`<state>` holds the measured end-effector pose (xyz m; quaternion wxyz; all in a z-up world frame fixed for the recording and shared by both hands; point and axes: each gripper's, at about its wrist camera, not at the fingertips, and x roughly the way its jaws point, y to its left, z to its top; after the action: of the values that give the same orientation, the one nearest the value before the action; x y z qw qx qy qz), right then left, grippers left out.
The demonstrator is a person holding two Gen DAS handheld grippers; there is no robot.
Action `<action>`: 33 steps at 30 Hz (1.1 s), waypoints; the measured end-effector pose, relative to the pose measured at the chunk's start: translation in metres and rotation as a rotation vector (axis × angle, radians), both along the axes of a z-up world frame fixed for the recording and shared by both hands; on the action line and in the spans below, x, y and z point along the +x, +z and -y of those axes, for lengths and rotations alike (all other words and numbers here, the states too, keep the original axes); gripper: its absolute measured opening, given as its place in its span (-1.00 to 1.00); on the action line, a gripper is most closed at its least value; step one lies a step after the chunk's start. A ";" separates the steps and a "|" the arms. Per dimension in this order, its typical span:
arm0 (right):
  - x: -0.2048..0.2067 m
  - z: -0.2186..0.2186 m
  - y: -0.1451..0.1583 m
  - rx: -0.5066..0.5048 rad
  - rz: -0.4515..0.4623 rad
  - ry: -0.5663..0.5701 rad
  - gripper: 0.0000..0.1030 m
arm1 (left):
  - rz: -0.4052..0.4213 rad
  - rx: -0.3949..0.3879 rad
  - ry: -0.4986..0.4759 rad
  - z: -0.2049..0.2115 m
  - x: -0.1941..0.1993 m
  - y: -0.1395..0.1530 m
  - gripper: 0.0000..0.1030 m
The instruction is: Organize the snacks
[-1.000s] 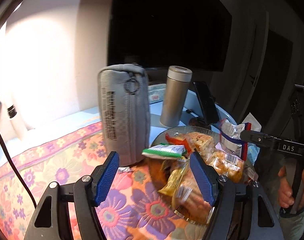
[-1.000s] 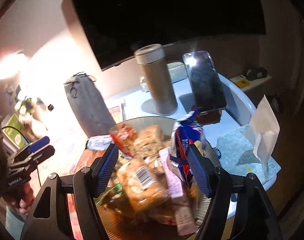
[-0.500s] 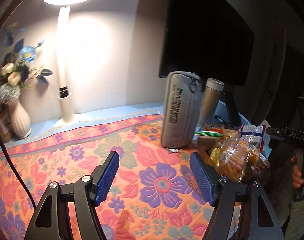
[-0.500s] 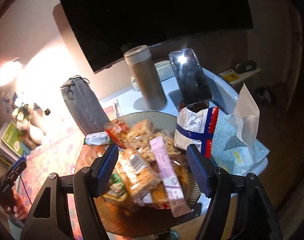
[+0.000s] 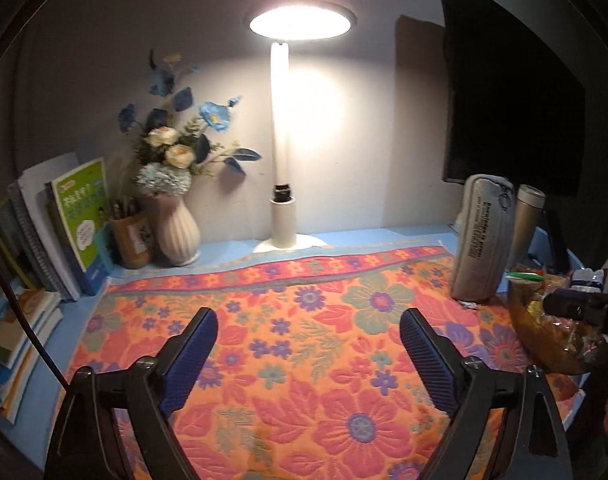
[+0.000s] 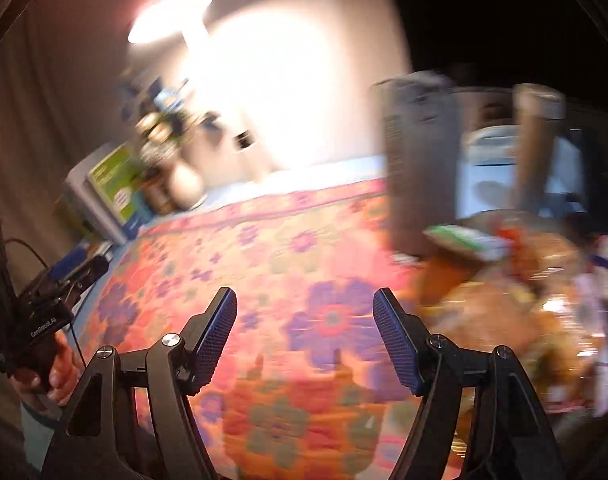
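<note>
no snack had left the bowl [image 5: 543, 344], heaped right of the left claw [image 5: 308, 340], whose jaws had just been opening, empty. right claw [image 6: 305, 320] stood half open, empty; sorting remained.

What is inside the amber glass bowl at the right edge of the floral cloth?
The amber glass bowl holds a heap of wrapped snacks, with a green-and-white packet on top. The right hand-held gripper covers part of the heap; the lower layers are hidden.
</note>
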<state>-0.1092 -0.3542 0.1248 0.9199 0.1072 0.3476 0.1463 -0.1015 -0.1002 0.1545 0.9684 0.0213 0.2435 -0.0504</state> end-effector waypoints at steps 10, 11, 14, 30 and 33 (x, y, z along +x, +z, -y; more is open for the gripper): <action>0.045 -0.134 -0.057 -0.127 0.030 0.048 0.37 | -0.034 0.043 0.224 -0.053 0.006 -0.055 0.98; 0.048 -0.140 -0.063 -0.145 0.028 0.041 0.37 | -0.044 0.031 0.233 -0.057 0.008 -0.061 0.98; 0.057 -0.146 -0.079 -0.176 0.006 0.023 0.37 | -0.098 -0.016 0.258 -0.069 0.021 -0.084 0.98; 0.065 -0.152 -0.111 -0.251 -0.074 -0.004 0.60 | -0.275 -0.043 0.226 -0.073 0.052 -0.136 0.98; 0.061 -0.156 -0.109 -0.273 -0.049 -0.003 0.60 | -0.265 -0.056 0.239 -0.076 0.050 -0.135 0.98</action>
<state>-0.0482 -0.1977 0.0157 0.9174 -0.0147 0.3864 0.0938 -0.0515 -0.0246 0.0193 0.9270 -0.0417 0.3685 0.0558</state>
